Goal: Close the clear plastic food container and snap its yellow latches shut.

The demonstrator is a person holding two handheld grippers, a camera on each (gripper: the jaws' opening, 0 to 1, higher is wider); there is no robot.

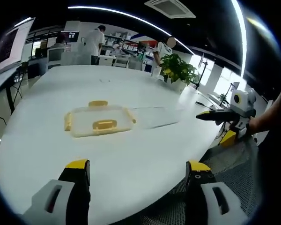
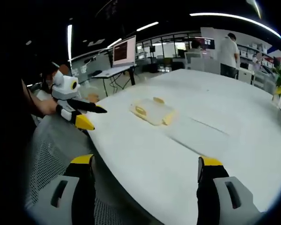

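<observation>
- Left gripper (image 1: 138, 171) rises from the bottom of the left gripper view with its two yellow-tipped jaws spread wide apart, nothing between them; it hangs at the near edge of the white table (image 1: 131, 154), well short of the container.
- Right gripper (image 2: 145, 168) stands the same way in the right gripper view: jaws spread wide, empty, over the table's (image 2: 234, 140) rim, with grey mesh (image 2: 51, 145) showing below the edge on the left.
- Each gripper shows in the other's view, held in a person's hand off the table's edge: the right one (image 1: 215, 117) at the right of the left gripper view, the left one (image 2: 86, 115) at the left of the right gripper view. Both look parted there, yellow tip below a dark one.
- Clear plastic food container (image 1: 99, 120) lies flat on the table ahead of both grippers, well apart from them; it also shows in the right gripper view (image 2: 153, 111).
- Yellow latches (image 1: 104, 124) sit along its sides. Whether they are snapped down is too small to tell.
- Potted green plant (image 1: 178, 69) stands at the table's far right edge.
- People (image 1: 94, 43) stand among desks and screens at the back of the room.
</observation>
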